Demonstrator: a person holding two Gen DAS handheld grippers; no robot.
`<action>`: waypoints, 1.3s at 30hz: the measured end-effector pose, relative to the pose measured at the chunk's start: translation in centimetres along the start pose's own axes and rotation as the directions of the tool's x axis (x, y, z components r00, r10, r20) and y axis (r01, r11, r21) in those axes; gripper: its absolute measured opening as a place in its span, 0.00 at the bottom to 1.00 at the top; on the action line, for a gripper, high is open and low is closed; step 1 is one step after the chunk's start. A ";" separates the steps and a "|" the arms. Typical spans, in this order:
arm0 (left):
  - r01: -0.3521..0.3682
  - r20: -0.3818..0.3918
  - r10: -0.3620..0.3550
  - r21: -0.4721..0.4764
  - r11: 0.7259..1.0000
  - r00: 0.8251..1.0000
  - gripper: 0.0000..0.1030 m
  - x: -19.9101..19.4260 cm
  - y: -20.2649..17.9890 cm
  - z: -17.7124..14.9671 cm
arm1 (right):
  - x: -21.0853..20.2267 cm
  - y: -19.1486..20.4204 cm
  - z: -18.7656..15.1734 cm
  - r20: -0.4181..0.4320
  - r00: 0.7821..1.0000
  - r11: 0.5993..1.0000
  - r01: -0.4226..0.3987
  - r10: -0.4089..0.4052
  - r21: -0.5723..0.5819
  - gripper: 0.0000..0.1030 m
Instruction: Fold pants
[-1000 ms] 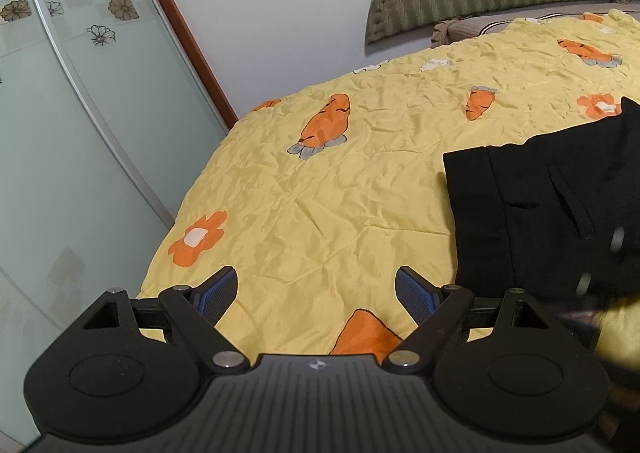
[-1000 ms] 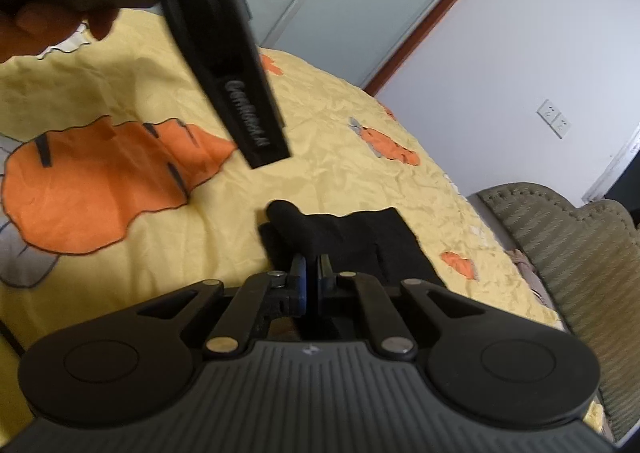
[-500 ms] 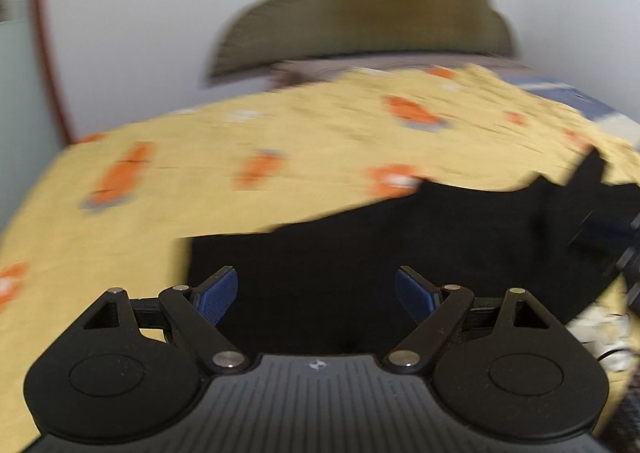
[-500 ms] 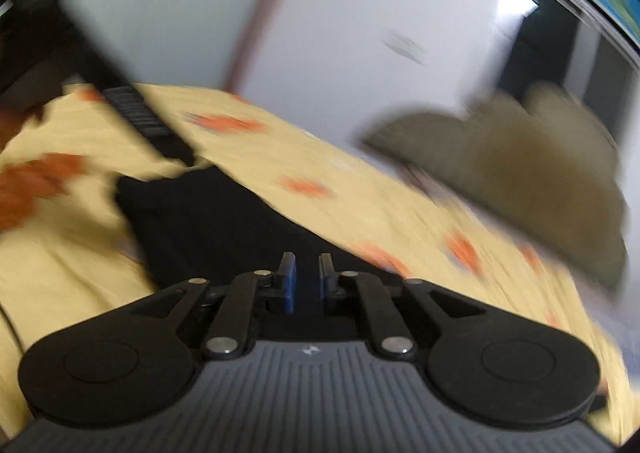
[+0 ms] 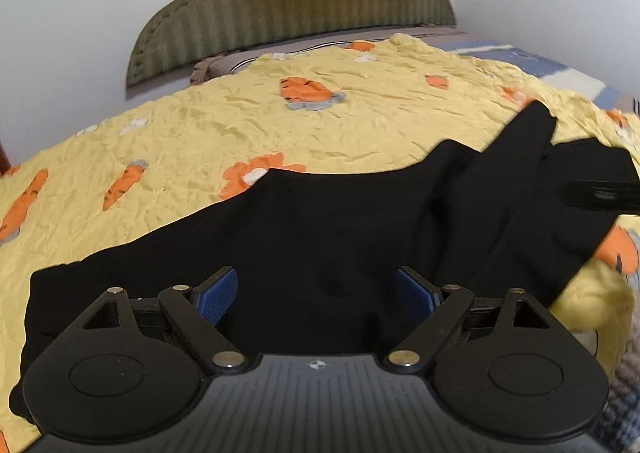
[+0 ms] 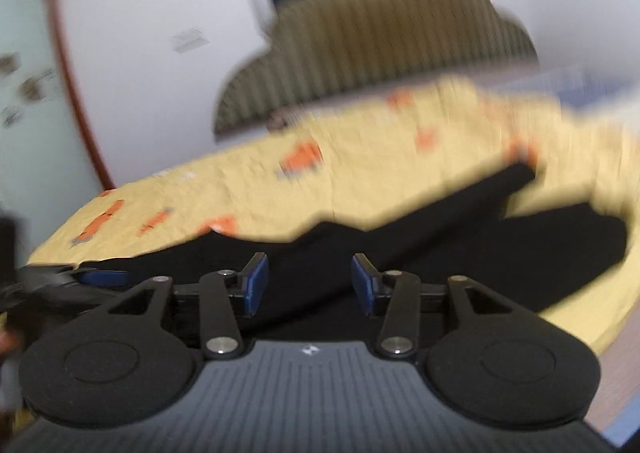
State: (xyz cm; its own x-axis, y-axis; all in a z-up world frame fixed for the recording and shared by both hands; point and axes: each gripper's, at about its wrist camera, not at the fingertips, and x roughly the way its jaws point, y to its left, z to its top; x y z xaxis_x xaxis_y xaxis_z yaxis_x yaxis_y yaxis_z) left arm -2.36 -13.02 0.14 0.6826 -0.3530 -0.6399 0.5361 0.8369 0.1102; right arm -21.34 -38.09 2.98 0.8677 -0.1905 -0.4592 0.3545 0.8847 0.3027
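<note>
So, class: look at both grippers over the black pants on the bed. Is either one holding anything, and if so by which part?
Nothing is held. The left gripper stands wide open above the black pants, and the right gripper is opening, its pads clear of the cloth.

bed [image 5: 280, 125]: yellow sheet printed with orange carrots, creased
pants [image 5: 340, 237]: black, spread flat across the bed's near side

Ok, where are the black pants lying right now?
In the left wrist view the black pants lie spread on the yellow carrot-print bedspread, from lower left up toward the right edge, directly ahead of the left gripper and below the green headboard.
</note>
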 end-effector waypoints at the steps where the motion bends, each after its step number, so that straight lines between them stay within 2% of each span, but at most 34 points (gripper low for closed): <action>1: 0.007 0.003 -0.007 0.023 1.000 1.000 0.84 -0.1 -0.3 -0.2 | 1.9 -0.8 -0.8 -0.017 1.000 0.998 0.005 -0.004 0.056 0.41; 3: 0.027 0.014 -0.028 0.069 0.997 1.000 0.84 -0.3 -1.1 -0.6 | 5.3 -2.3 -2.0 -0.037 0.999 0.984 0.031 -0.025 0.173 0.43; 6: 0.053 0.025 -0.057 0.126 0.991 0.998 0.84 -0.2 -2.3 -0.9 | 7.5 -5.0 -3.2 -0.028 0.999 0.929 -0.031 0.045 0.369 0.43; 10: 0.089 0.034 -0.098 0.195 0.977 0.995 0.84 0.0 -4.2 -1.2 | 9.7 -7.1 -3.2 -0.006 0.998 0.855 -0.044 0.055 0.517 0.40; 13: 0.097 0.040 -0.109 0.238 0.966 0.993 0.84 0.2 -5.5 -1.2 | 11.0 -7.7 -2.6 -0.011 0.998 0.824 -0.050 0.068 0.564 0.15; 14: 0.104 0.040 -0.117 0.246 0.964 0.992 0.84 0.3 -5.8 -1.1 | 11.2 -7.7 -2.8 -0.011 0.998 0.820 -0.045 0.063 0.570 0.09; 17: 0.126 0.037 -0.140 0.259 0.958 0.989 0.84 0.7 -6.8 -1.0 | 10.5 -7.4 -3.2 0.006 0.999 0.826 -0.031 0.033 0.562 0.06; 18: 0.130 0.035 -0.144 0.263 0.956 0.989 0.74 0.8 -7.1 -0.9 | 10.1 -7.3 -3.3 0.015 1.000 0.828 -0.027 0.023 0.560 0.06; 19: 0.134 0.026 -0.147 0.270 0.953 0.989 0.58 1.1 -7.6 -0.9 | 9.4 -7.2 -3.5 0.025 1.000 0.831 -0.024 0.013 0.556 0.06; 21: 0.144 -0.004 -0.149 0.276 0.950 0.989 0.43 1.7 -8.2 -0.8 | 8.0 -7.0 -3.4 0.041 0.999 0.838 -0.020 -0.003 0.545 0.06; 27: 0.174 -0.026 -0.173 0.243 0.954 0.985 0.16 2.4 -8.8 -0.9 | 5.8 -6.3 -3.2 0.063 0.998 0.861 -0.008 -0.029 0.509 0.06; 32: 0.214 -0.042 -0.210 0.210 0.954 0.977 0.11 2.0 -8.2 -1.2 | 3.4 -6.5 -3.9 0.072 0.992 0.878 0.060 -0.107 0.474 0.03; 34: 0.216 -0.045 -0.212 0.212 0.953 0.976 0.10 2.1 -8.3 -1.3 | 2.6 -7.0 -4.2 0.066 0.992 0.881 0.066 -0.109 0.469 0.03; 37: 0.217 -0.053 -0.211 0.197 0.956 0.976 0.10 2.3 -8.3 -1.3 | 2.2 -8.3 -4.4 0.057 0.993 0.872 0.066 -0.107 0.485 0.05; 39: 0.218 -0.054 -0.212 0.192 0.957 0.976 0.10 2.4 -8.2 -1.3 | 2.5 -9.6 -4.0 0.062 0.991 0.849 0.066 -0.115 0.524 0.08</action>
State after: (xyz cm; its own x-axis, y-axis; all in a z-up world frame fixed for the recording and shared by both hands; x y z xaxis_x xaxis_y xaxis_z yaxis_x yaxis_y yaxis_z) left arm -5.76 -20.23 -3.26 0.5259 -0.4989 -0.6889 0.7574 0.6432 0.1123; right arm -23.99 -45.37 -4.37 0.8410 -0.3173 -0.4383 0.5408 0.5158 0.6644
